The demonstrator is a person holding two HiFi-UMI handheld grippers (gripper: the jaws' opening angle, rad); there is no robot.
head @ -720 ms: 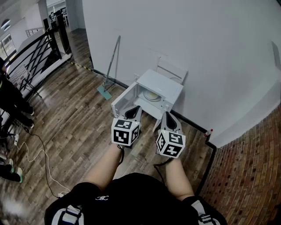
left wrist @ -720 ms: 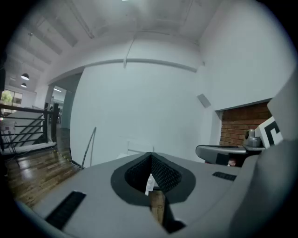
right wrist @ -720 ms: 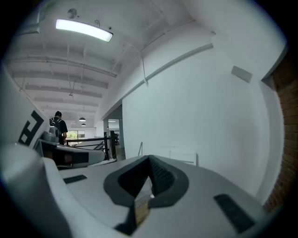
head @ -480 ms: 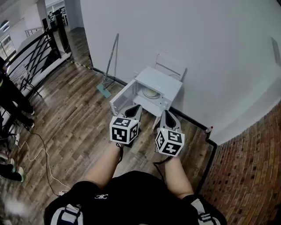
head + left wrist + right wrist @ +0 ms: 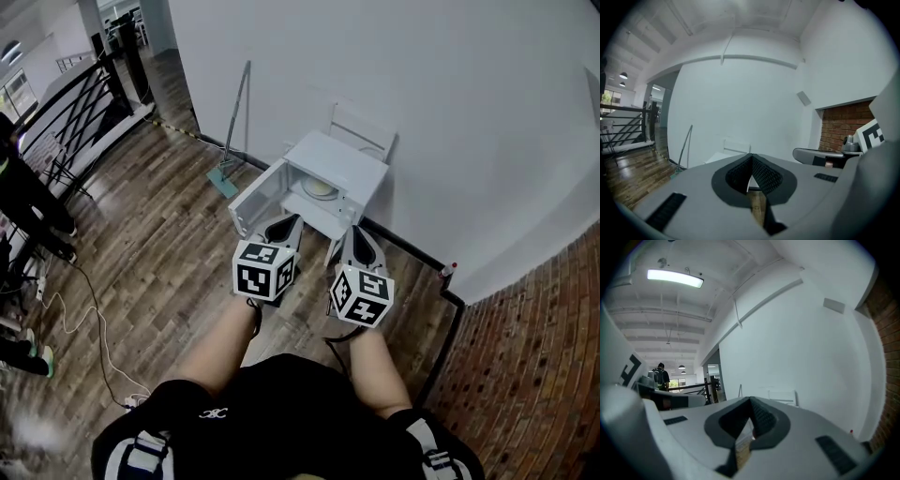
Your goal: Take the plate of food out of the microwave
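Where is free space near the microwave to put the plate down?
The microwave top is bare. The wooden floor between its open door and the cable is free too. Far left, by the railing, people's legs crowd the floor.

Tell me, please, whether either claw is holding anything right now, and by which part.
Nothing is held: the left claw and right claw are both shut and empty; the plate sits inside the open microwave.
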